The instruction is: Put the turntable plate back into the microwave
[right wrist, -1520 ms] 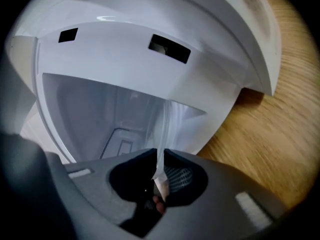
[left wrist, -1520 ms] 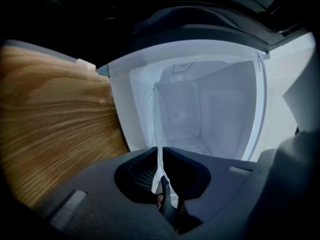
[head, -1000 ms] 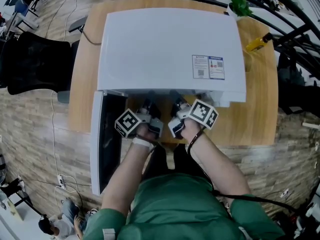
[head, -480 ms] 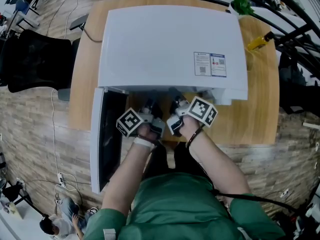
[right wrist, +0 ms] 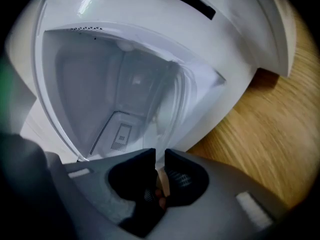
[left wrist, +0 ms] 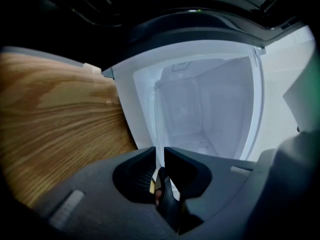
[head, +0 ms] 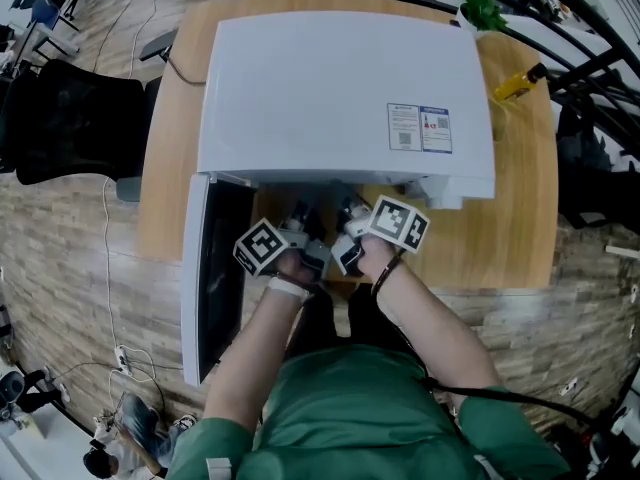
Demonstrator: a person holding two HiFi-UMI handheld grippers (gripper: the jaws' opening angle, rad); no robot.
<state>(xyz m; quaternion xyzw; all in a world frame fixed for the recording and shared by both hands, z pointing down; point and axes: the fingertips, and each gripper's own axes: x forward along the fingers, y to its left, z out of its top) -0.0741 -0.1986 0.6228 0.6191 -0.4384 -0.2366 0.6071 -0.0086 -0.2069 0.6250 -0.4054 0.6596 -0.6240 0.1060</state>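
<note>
The white microwave (head: 340,88) stands on the wooden table (head: 520,228) with its door (head: 215,278) swung open to the left. Both grippers reach side by side into its mouth. The clear glass turntable plate (left wrist: 200,114) shows as a faint pane in front of the white cavity. Its near rim runs into the narrow gap of my left gripper (left wrist: 159,151), whose jaws close on it. In the right gripper view the plate (right wrist: 125,99) likewise ends between the jaws of my right gripper (right wrist: 160,154); these jaws are opening, with the rim still between them. From the head view the microwave's top hides the plate.
A yellow object (head: 515,86) and a green plant (head: 480,10) sit at the table's far right corner. A black chair (head: 70,118) stands left of the table. The open door (head: 215,278) hangs past the table's front edge, beside the person's left arm.
Both grippers have stayed at the microwave's mouth. The right gripper's marker cube has shifted slightly to the left.
</note>
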